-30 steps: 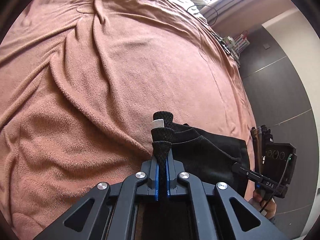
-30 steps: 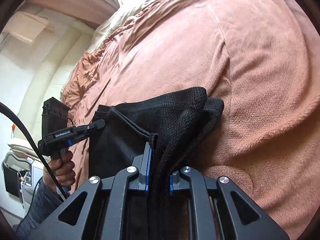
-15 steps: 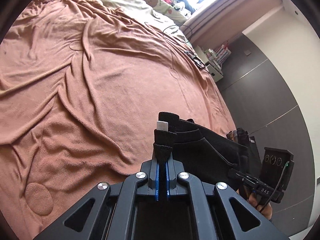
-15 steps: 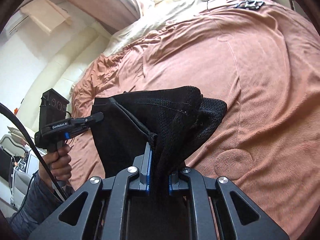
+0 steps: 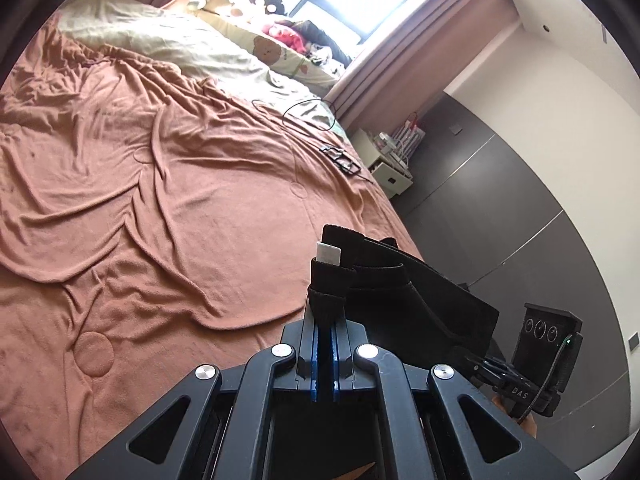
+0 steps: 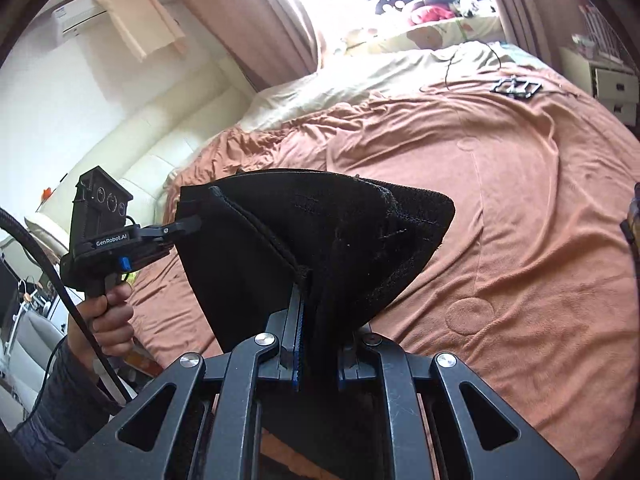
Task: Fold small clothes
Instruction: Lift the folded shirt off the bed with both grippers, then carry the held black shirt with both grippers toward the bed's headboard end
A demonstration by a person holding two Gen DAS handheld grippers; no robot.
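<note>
Left gripper (image 5: 325,312) clamps black knit garment (image 6: 320,232) | right gripper (image 6: 318,320) grips bunched mesh edge | wrinkled terracotta fleece blanket (image 5: 180,200) below

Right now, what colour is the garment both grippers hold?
Black garment, plain with a mesh-like knit; clearest in the right wrist view.

a home bedroom is shown: a wide bed (image 5: 200,200) is covered by a rumpled terracotta fleece blanket (image 6: 520,220), pink curtains (image 5: 400,52) are hung at a bright window, and a wall air conditioner (image 6: 76,20) is mounted.
</note>
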